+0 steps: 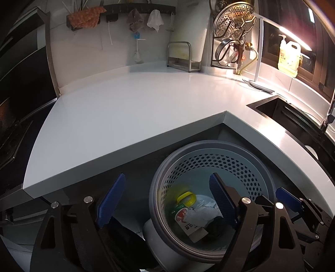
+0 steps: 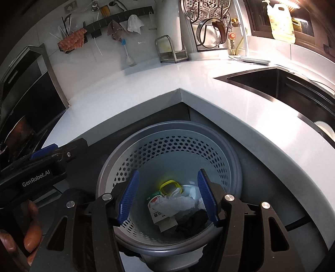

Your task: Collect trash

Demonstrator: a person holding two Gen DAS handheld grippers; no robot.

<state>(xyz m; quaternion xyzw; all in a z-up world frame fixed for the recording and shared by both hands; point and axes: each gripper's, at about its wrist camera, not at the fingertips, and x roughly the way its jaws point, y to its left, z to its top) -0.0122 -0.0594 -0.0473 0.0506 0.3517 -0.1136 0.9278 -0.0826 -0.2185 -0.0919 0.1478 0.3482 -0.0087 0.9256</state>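
Note:
A round grey perforated trash bin (image 1: 247,167) (image 2: 175,146) stands on the floor in the inner corner of the counter. Inside lie a carton with red print (image 1: 184,217) (image 2: 159,211), a yellow ring (image 1: 186,198) (image 2: 167,185), crumpled white paper (image 1: 203,213) (image 2: 178,203) and a black item (image 2: 192,225). My left gripper (image 1: 165,192) is open and empty, above the bin's left rim. My right gripper (image 2: 167,194) is open and empty, directly over the bin's opening. The left gripper also shows at the left of the right wrist view (image 2: 41,154).
An L-shaped white countertop (image 1: 129,117) (image 2: 146,83) wraps around the bin. A dark sink (image 1: 278,108) (image 2: 272,83) sits at the right. A metal rack (image 1: 180,56), hanging cloths, a steamer plate (image 1: 234,16) and a yellow jug (image 1: 290,55) line the back. A stove area is at the left.

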